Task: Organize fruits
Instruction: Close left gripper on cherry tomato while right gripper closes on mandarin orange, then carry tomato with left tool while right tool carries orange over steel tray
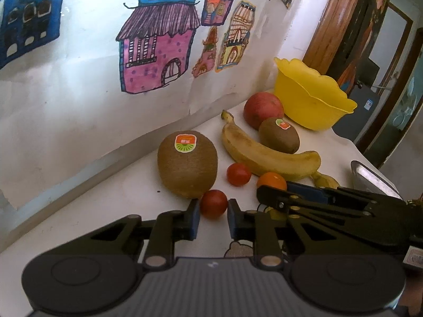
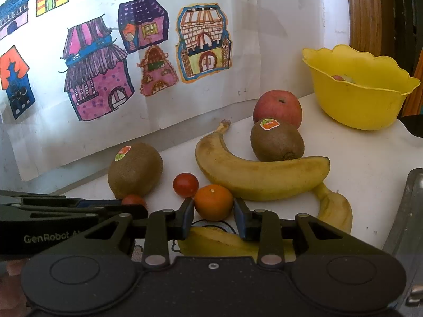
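Observation:
My left gripper (image 1: 213, 211) has its jaws around a red cherry tomato (image 1: 213, 204) on the white table; they sit at its sides and I cannot tell if they press it. My right gripper (image 2: 213, 211) likewise brackets a small orange (image 2: 213, 202). Nearby lie a second cherry tomato (image 1: 238, 174), a large kiwi (image 1: 187, 163), a second kiwi (image 1: 279, 138), a banana (image 1: 267, 155) and a red apple (image 1: 263, 109). A yellow bowl (image 1: 314, 100) stands at the far right; in the right wrist view it (image 2: 357, 105) holds some fruit.
A wall with paper house drawings (image 1: 156, 52) runs along the table's far side. A second banana (image 2: 334, 208) lies near the right gripper, and a third yellow fruit (image 2: 211, 243) under it. A metal tray edge (image 2: 407, 211) is at the right. A wooden door frame (image 1: 330, 21) is behind the bowl.

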